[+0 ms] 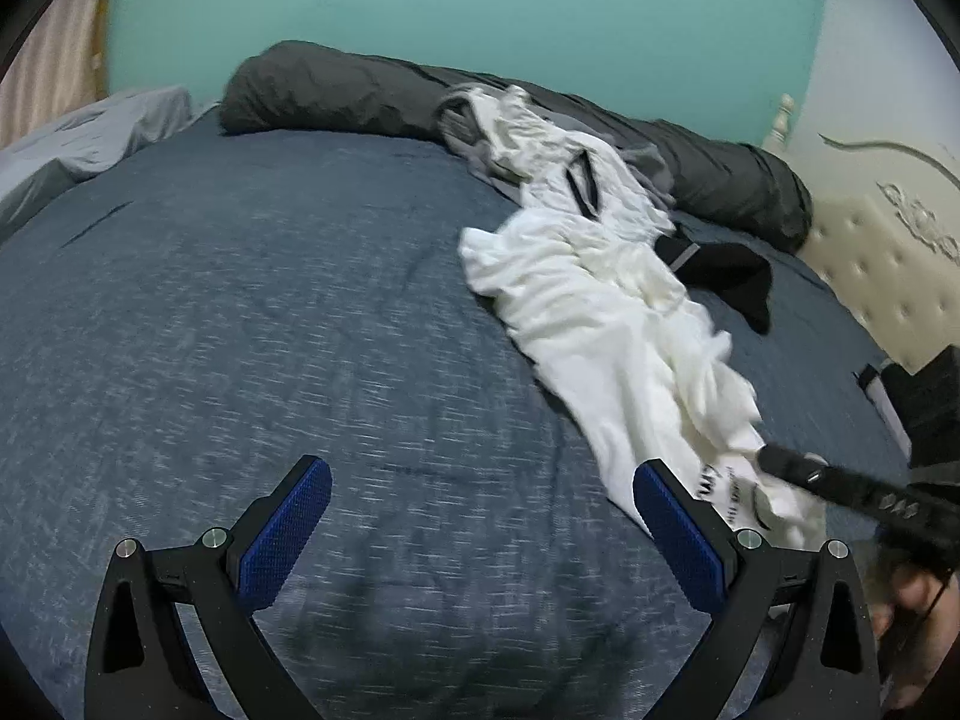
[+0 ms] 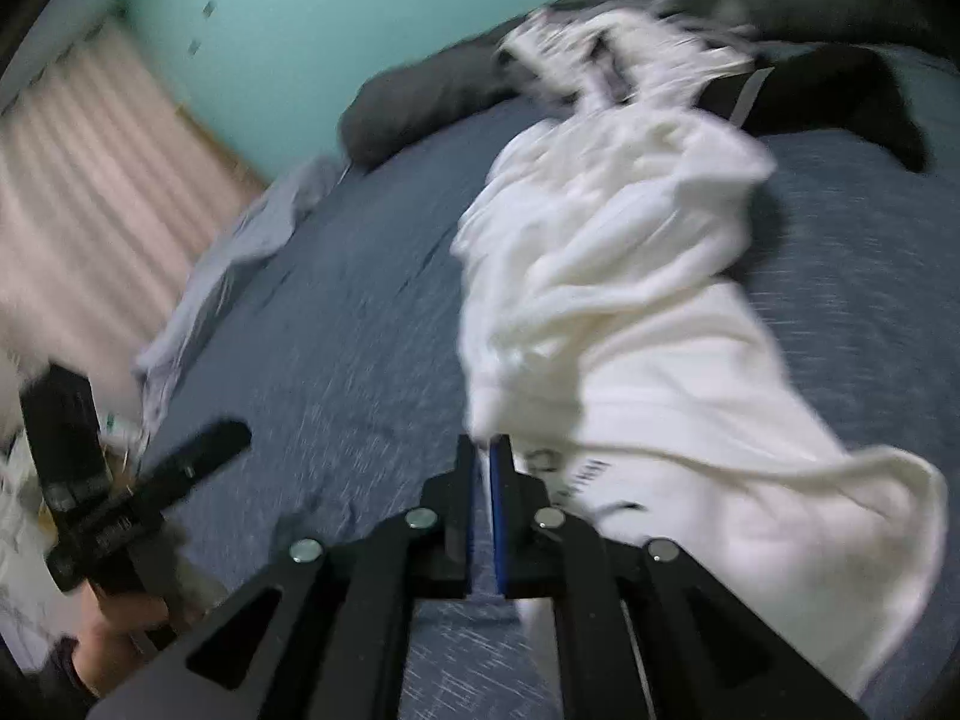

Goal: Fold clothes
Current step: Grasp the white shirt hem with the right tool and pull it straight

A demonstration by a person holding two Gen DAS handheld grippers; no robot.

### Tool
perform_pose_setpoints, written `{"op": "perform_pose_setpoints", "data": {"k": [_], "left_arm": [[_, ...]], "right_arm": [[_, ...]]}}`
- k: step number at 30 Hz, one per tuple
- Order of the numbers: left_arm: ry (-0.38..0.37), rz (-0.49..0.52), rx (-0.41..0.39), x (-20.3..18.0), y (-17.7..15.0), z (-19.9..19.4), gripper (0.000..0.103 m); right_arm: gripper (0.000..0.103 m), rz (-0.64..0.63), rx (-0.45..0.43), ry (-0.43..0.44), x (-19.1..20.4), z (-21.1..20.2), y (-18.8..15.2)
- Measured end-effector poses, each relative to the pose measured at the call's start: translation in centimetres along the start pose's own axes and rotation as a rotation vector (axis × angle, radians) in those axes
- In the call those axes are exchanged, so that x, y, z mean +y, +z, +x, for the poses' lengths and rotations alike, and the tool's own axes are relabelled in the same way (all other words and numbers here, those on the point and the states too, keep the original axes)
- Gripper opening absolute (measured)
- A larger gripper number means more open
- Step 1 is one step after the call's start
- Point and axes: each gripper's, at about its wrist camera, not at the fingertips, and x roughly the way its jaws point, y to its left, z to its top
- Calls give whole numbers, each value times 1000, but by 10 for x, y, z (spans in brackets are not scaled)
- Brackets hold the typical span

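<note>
A crumpled white garment (image 1: 600,312) with black print near its hem lies stretched across the blue bedspread (image 1: 270,300), from the clothes pile at the back toward the lower right. My right gripper (image 2: 483,450) is shut on its near edge; white cloth (image 2: 630,312) bunches right at the pinched tips. In the left wrist view the right gripper (image 1: 774,457) enters from the right with its tip on the cloth. My left gripper (image 1: 480,480) hovers open over bare bedspread, its right pad (image 1: 678,534) beside the garment's hem. The left gripper (image 2: 144,414) also shows at the far left of the right wrist view.
More clothes (image 1: 498,126), white and grey, are heaped at the back against a rolled dark grey blanket (image 1: 336,90). A black garment (image 1: 732,276) lies to the right of the white one. A tufted headboard (image 1: 888,258) stands at right, a pale grey sheet (image 1: 96,132) at left.
</note>
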Motion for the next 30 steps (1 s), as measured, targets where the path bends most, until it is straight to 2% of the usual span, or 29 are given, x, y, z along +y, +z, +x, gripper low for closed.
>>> {"op": "perform_pose_setpoints", "data": {"k": [1, 2, 4, 5, 9, 14, 19, 23, 27, 30], "left_arm": [[-11, 12, 5, -5, 0, 2, 103], [-22, 22, 10, -11, 0, 5, 103], [-44, 40, 21, -22, 1, 10, 103], [-58, 46, 27, -28, 2, 14, 103], [-101, 78, 42, -55, 8, 29, 103], [-117, 151, 57, -83, 13, 44, 103], [-145, 181, 67, -99, 15, 53, 102], [-137, 196, 80, -105, 13, 61, 102], [-137, 199, 82, -107, 15, 65, 96], [-142, 204, 83, -109, 16, 68, 85]], "right_arm": [[10, 5, -26, -7, -3, -10, -2], [20, 10, -52, -15, -6, -20, -3], [35, 8, -99, -37, -14, -40, -10], [38, 20, -118, -54, -21, -49, -14], [38, 94, -170, -101, -49, -69, -29], [38, 207, -198, -82, -80, -80, -38], [39, 212, -215, -46, -85, -82, -32], [41, 229, -191, -43, -91, -77, -34], [41, 263, -181, -38, -98, -75, -36], [42, 258, -180, -44, -99, -74, -36]]}}
